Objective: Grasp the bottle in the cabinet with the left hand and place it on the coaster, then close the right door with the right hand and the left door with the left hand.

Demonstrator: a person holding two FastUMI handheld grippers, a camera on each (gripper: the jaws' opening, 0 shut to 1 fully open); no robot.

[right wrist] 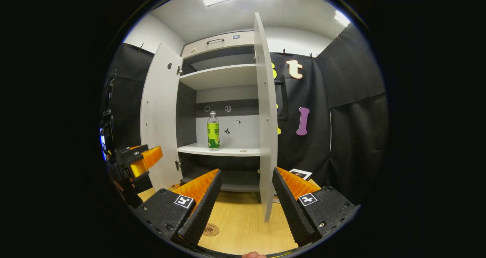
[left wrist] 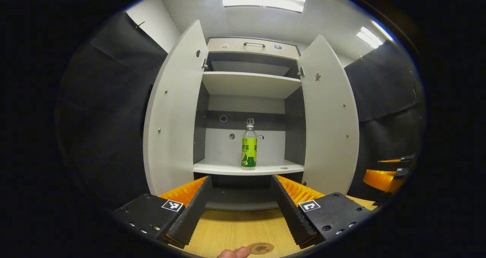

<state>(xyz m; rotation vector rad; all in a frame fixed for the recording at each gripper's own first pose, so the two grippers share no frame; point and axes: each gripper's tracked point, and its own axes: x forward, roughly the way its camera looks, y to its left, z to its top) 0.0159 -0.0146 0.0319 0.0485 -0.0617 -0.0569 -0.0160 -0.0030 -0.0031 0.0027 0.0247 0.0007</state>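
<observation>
1. Right now the clear plastic bottle with the green-and-yellow label [left wrist: 249, 146] stands upright on the white middle shelf [left wrist: 228, 169] of the open grey cabinet, dead ahead of my left gripper [left wrist: 240, 206] and well apart from it; its long axis is vertical.
2. My left gripper's black ribbed fingers [left wrist: 193, 212] are spread wide and hold nothing, and the bottle lines up with the gap between them, so I judge a straight push forward and slightly up is what the grasp calls for.
3. My right gripper [right wrist: 246, 208] is likewise spread and empty, facing the edge of the white right door [right wrist: 265, 136], which swings out towards me.
4. Between the white left door [left wrist: 171, 114] and the right door the opening is wide, with free room either side of the bottle; the shelf's front lip is the edge I must clear.
5. Below my fingers the round brown coaster [left wrist: 260, 248] lies on the light wooden tabletop [left wrist: 235, 227], near me, with a fingertip just beside it.
</observation>
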